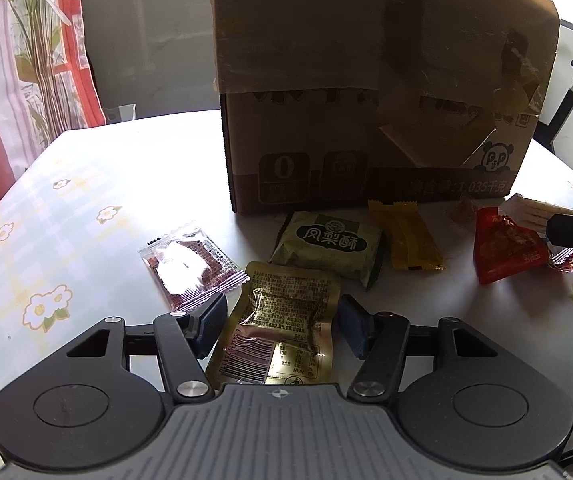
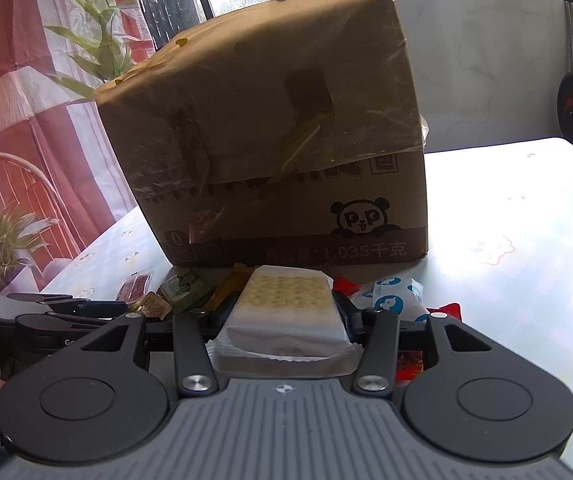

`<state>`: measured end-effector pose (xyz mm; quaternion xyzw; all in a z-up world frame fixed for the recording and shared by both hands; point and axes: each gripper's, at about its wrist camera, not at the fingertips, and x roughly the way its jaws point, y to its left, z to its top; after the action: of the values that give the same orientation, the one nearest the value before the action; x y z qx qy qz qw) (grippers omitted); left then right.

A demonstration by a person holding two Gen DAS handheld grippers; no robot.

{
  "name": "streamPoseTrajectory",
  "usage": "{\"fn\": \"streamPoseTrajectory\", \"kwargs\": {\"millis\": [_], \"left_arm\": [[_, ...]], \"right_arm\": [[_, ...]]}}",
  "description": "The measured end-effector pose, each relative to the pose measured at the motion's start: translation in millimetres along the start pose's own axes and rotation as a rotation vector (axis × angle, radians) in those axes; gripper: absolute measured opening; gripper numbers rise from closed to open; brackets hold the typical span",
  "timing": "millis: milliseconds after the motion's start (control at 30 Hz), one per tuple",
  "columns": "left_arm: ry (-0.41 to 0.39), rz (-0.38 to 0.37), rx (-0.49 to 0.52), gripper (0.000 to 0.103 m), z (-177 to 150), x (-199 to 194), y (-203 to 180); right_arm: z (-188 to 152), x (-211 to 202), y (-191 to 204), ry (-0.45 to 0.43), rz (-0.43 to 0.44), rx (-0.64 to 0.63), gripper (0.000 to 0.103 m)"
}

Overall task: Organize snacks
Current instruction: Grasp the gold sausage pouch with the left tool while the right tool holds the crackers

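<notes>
Your right tool [image 2: 286, 316] is closed on a white-wrapped cracker pack [image 2: 286, 304], with one finger on each long side. The pack sits level between them, so the grip spans its narrow width and the contents look uncrushed. In the left wrist view the same pack [image 1: 526, 210] shows only at the right edge, held above the bench [image 1: 86, 200] in front of the cardboard box [image 1: 366, 100]. That position suggests you mean to lift it into the box, though the opening is not visible from either camera.

Your left tool [image 1: 280, 326] stands wide, its fingers on either side of a gold foil pouch [image 1: 282, 320] that lies flat on the bench. I cannot confirm that either pad touches the pouch; the gap looks slightly wider than the pouch itself. Judged from this, the left side is lined up for a grasp not yet made.

The remaining snacks lie loose just in front of the box: a clear packet with dark contents [image 1: 192, 266] to the left, a green pineapple-cake pack [image 1: 330, 244] touching the pouch's far end, a yellow wrapper [image 1: 406, 236] beside it, and a red packet [image 1: 502, 248] near the right tool. A blue-and-white packet [image 2: 400, 298] lies beside the right tool's fingers.

Most items are still unsorted, so the task is at an early stage. The foil pouch is thin and slippery; close on it squarely.
</notes>
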<state>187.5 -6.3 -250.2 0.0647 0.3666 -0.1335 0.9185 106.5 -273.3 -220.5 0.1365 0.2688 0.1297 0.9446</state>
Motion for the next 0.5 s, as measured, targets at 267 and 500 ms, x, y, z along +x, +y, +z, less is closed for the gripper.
{"fn": "streamPoseTrajectory", "kwargs": {"millis": [267, 500], "left_arm": [[-0.029, -0.024, -0.028, 0.050, -7.9, -17.0, -2.9], [-0.042, -0.026, 0.039, 0.048, -17.5, -28.7, -24.0]], "right_arm": [[-0.6, -1.7, 0.1, -0.005, 0.003, 0.000, 0.049], [-0.8, -2.9, 0.8, -0.008, 0.008, 0.000, 0.049]]}}
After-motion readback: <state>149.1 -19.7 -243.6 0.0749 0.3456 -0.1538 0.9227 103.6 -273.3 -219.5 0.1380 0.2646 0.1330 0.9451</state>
